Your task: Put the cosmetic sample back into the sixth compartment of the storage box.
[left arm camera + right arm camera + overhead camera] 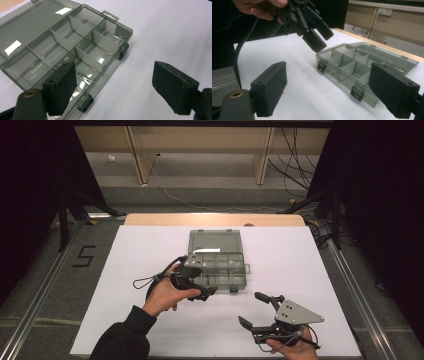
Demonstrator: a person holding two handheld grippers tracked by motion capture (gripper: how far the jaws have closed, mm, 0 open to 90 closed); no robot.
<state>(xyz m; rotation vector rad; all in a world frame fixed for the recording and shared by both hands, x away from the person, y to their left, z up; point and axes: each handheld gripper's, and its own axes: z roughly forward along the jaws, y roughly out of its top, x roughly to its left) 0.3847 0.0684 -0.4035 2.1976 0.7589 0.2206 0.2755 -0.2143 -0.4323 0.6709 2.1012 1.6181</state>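
A smoke-grey plastic organiser box (220, 270) lies open in the middle of the white table, its lid (215, 241) folded flat toward the far side. White dividers split the tray (82, 27) into several compartments, which look empty. My left gripper (206, 281) hovers open over the box's near left corner, one jaw above the tray and the other above bare table (113, 75). My right gripper (250, 308) is open near the front right of the table, apart from the box (347, 67). The right gripper view (329, 72) shows the left gripper (320, 37) raised above the box.
Two dark latches (123, 51) (85, 103) hang on the box's front wall. A white sheet (310, 270) covers the table, with a wooden edge (215, 219) at the far side. Black drapes stand on both sides, cables (295, 160) lie on the floor behind, and a "5" mark (84, 256) is at the left.
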